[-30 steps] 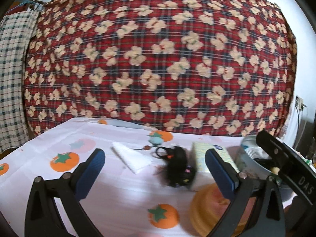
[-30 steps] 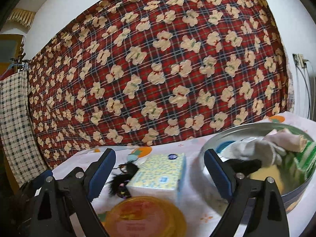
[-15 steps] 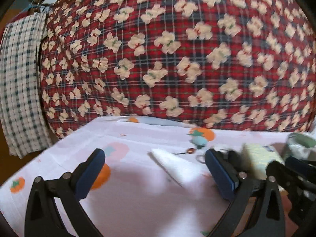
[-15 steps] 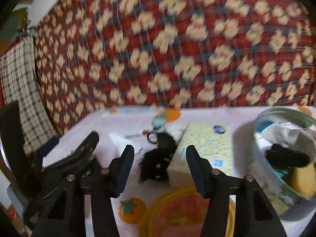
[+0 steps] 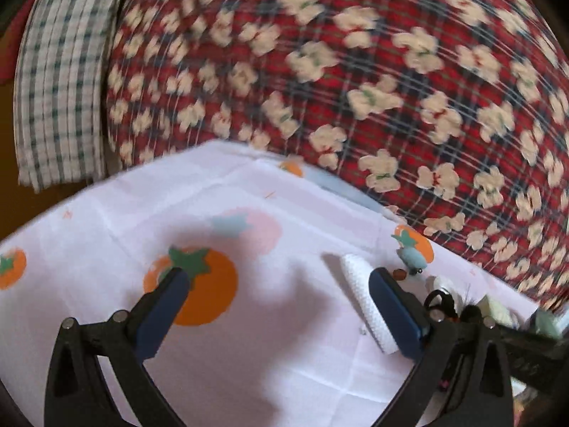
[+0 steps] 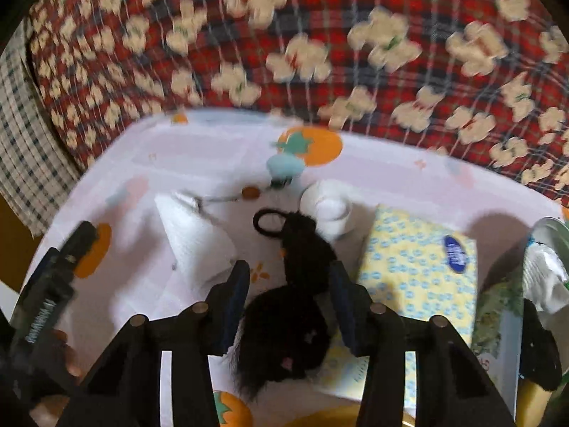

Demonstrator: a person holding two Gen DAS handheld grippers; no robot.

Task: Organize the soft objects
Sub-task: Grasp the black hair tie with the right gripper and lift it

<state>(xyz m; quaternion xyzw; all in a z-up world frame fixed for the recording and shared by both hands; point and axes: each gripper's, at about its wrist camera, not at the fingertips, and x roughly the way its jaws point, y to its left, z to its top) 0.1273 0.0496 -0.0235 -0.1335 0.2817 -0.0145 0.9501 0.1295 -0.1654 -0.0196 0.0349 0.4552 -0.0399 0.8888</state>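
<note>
1. Desk (image 6: 409,174): its far edge meets the plaid hanging cloth (image 6: 320,35); open room lies on the left, over the printed cover.
2. Tissue pack (image 6: 419,267) crowds the right tool (image 6: 290,293), whose jaws have just been closing around the black furry toy (image 6: 284,331) without a clear pinch; a finger may snag the pack.
3. Left tool (image 5: 274,315) is spread, empty; its right finger could knock the white folded cloth (image 5: 359,284).

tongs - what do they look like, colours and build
Both tongs, left and right, share one build: black plastic triangular arms with cut-out openings, silver pivot screws, and flat dark blue pads on the fingers. No cables or sleeves show.
</note>
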